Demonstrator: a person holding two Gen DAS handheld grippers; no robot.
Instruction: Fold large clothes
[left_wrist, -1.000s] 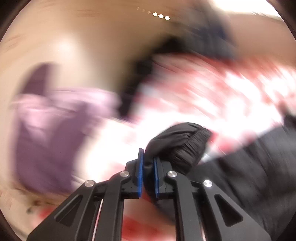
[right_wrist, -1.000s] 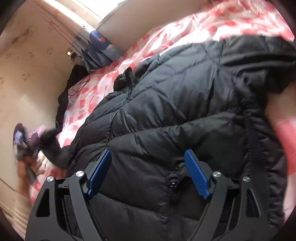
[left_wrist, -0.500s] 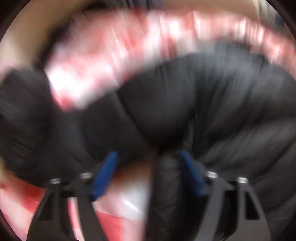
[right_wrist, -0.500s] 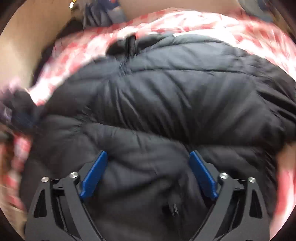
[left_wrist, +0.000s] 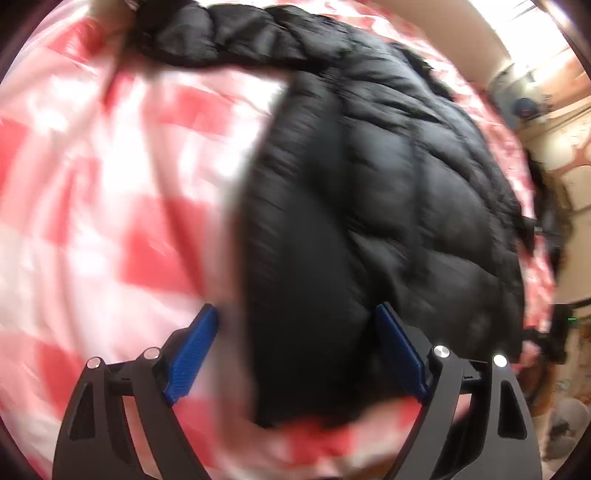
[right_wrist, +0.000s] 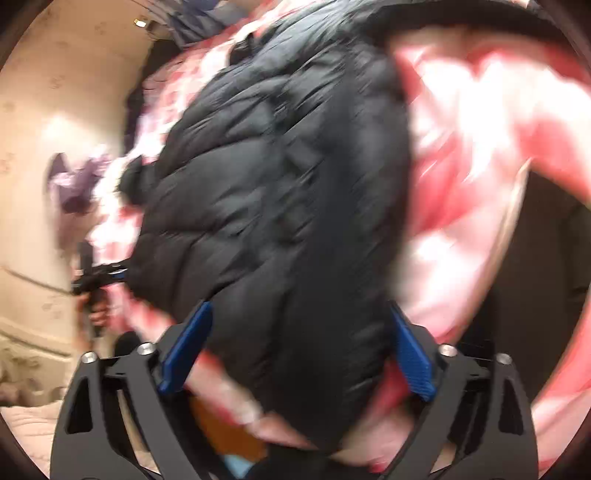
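Observation:
A black quilted puffer jacket (left_wrist: 388, 192) lies on a red-and-white checked bed cover (left_wrist: 110, 177). In the left wrist view my left gripper (left_wrist: 295, 350) hangs over the jacket's near end. Its jaws are opening, and the jacket's edge sits between the blue pads (left_wrist: 192, 354) without being pinched. The right wrist view shows the same jacket (right_wrist: 280, 192) lengthwise. My right gripper (right_wrist: 297, 350) is wide over its near end and its jaws are closing, with the padded fabric between the pads (right_wrist: 410, 354) and not squeezed. Both views are motion-blurred.
A cream wall (right_wrist: 44, 110) runs along the bed's far side, with purple clothing (right_wrist: 74, 181) against it. A hand (right_wrist: 98, 314) holds a dark tool at the bed's left edge. Dark floor (right_wrist: 546, 277) lies beyond the cover on the right.
My left gripper let go of the black sleeve cuff, opened, and swung over to the jacket's end. My right gripper swept across the jacket to its near end, its jaws staying wide.

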